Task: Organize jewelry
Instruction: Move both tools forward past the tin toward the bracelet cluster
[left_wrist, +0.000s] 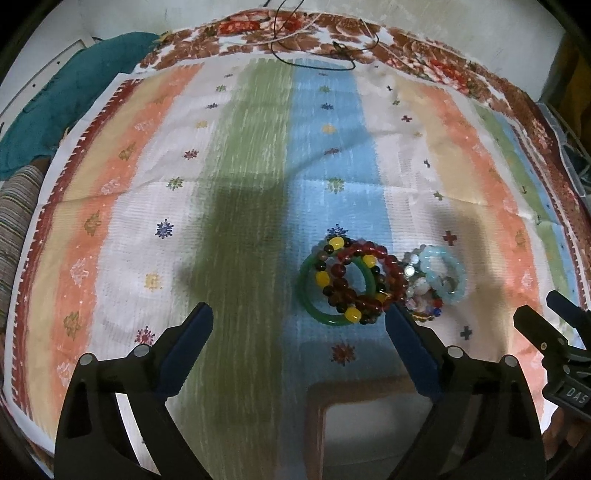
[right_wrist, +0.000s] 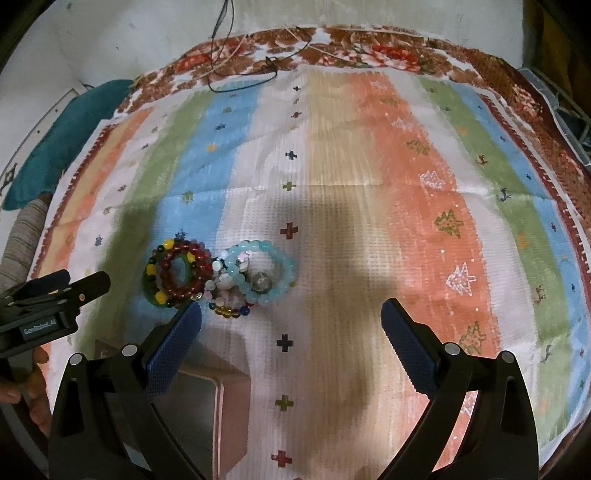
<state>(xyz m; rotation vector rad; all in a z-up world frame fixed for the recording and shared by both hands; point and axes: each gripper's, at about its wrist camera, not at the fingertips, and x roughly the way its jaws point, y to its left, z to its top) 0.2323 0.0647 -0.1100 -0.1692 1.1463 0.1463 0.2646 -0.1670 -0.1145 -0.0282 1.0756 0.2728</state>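
Observation:
A heap of bracelets lies on the striped cloth (left_wrist: 251, 147). It holds a green bangle (left_wrist: 307, 295), a dark red bead bracelet (left_wrist: 388, 264), a bracelet of yellow and dark beads (left_wrist: 323, 277) and a pale blue bead bracelet (left_wrist: 441, 275). My left gripper (left_wrist: 297, 314) stands open just short of the heap, with its right finger beside the red beads and nothing between the pads. In the right wrist view the red bracelet (right_wrist: 177, 273) and the blue bracelet (right_wrist: 258, 273) lie ahead to the left. My right gripper (right_wrist: 290, 315) is open and empty.
A pinkish open box (left_wrist: 314, 406) (right_wrist: 232, 402) sits under both grippers near the cloth's front edge. A teal cloth (left_wrist: 74, 103) lies at the back left, and thin cords (left_wrist: 314, 48) trail along the far edge. A person's hand (right_wrist: 33, 398) holds the left gripper's handle.

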